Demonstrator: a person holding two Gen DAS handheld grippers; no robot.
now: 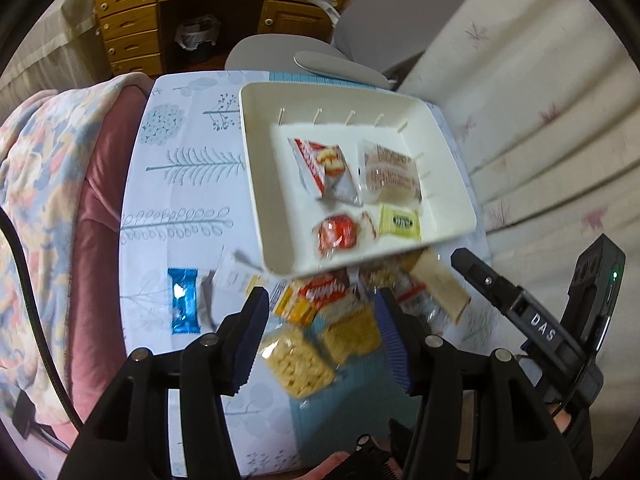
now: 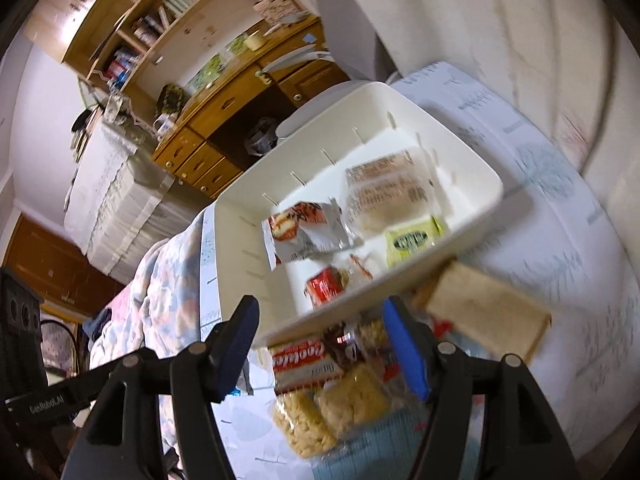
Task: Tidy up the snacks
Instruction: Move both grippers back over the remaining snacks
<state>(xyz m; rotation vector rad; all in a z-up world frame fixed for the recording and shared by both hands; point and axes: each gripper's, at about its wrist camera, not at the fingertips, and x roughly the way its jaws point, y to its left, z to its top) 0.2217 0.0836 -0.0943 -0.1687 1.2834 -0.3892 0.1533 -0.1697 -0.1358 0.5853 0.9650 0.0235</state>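
Note:
A white tray [image 1: 256, 160] [image 2: 240, 240] on the patterned tablecloth holds a red-and-white packet [image 1: 324, 168] [image 2: 304, 232], a clear-wrapped cake [image 1: 390, 172] [image 2: 384, 192], a red sweet [image 1: 336, 234] [image 2: 326, 286] and a yellow packet [image 1: 400, 222] [image 2: 412, 240]. In front of the tray lies a loose pile: cracker packs [image 1: 296, 360] [image 2: 352, 400], a red cookie packet [image 1: 324, 288] [image 2: 300, 364] and a brown bar [image 1: 440, 288] [image 2: 484, 308]. My left gripper [image 1: 320, 304] and my right gripper [image 2: 320, 312] both hover open over this pile, pads touching nothing.
A blue wrapper [image 1: 184, 300] and a white packet [image 1: 232, 276] lie on the cloth to the left of the pile. A blanket-covered seat [image 1: 40, 200] borders the table's left side. Pale striped fabric [image 1: 540, 120] rises on the right. A grey chair [image 1: 384, 20] and a wooden desk [image 1: 160, 12] stand behind.

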